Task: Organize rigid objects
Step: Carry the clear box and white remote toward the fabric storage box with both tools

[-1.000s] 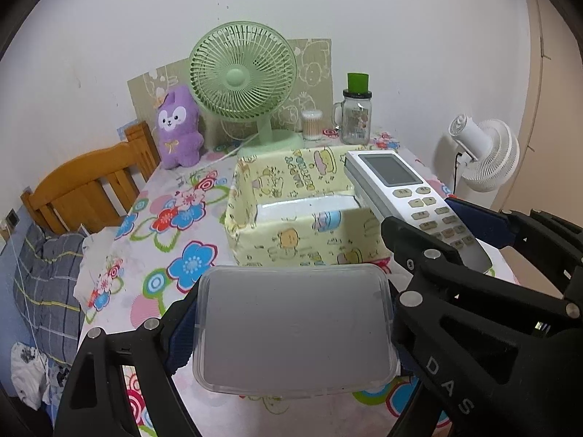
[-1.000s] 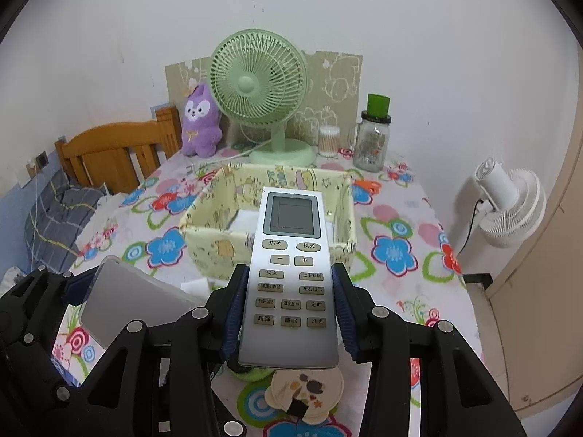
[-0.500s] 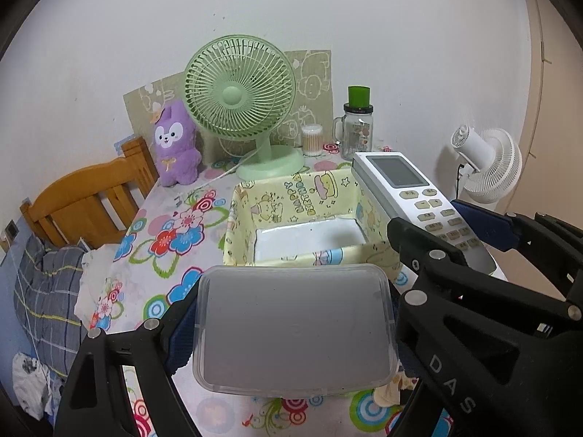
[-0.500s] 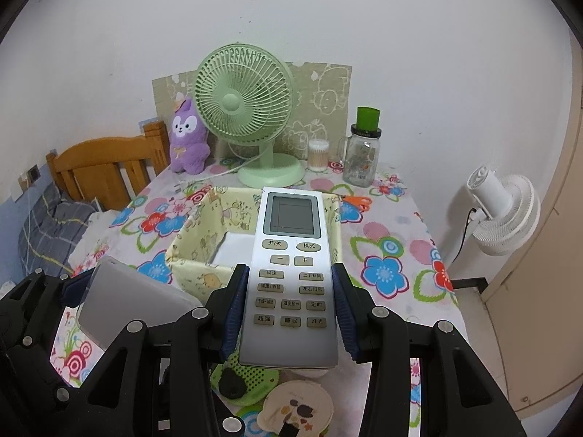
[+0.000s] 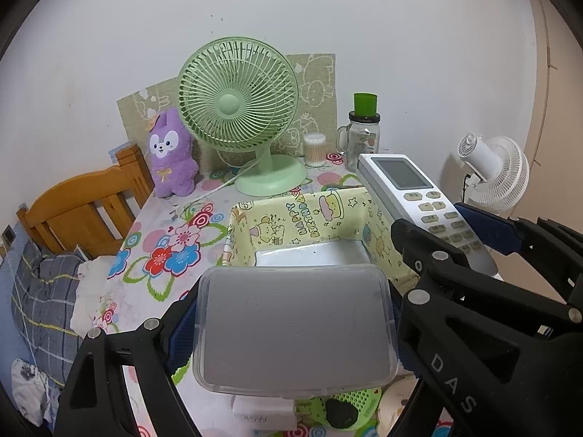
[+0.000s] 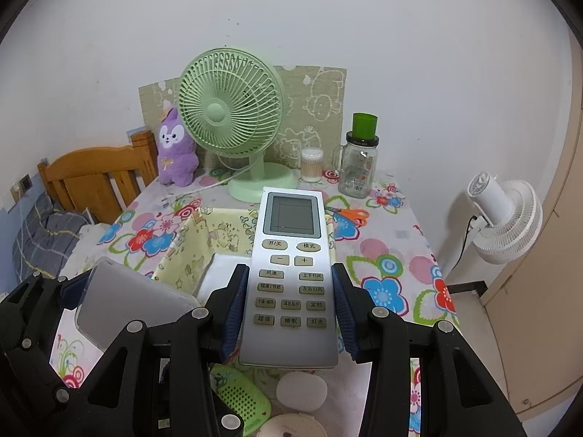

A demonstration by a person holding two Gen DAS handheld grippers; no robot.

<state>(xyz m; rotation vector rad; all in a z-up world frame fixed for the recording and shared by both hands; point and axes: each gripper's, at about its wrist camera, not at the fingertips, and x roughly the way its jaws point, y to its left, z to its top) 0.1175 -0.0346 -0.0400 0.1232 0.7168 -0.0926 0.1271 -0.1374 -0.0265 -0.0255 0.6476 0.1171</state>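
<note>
The fan [image 6: 229, 116] stands at the table's [image 6: 397, 251] back, with the plush [image 6: 176, 156] to its left and the jar [image 6: 359, 167] to its right. The box [image 5: 302, 225] sits before the fan. Scissors [image 6: 351, 215] lie right of the box.

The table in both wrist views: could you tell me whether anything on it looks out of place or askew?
Nothing looks spilled or damaged. The orange-handled scissors lie loose on the floral tablecloth beside the yellow fabric box, and the green fan's white cord trails across the table. Small items sit scattered at the near edge.
</note>
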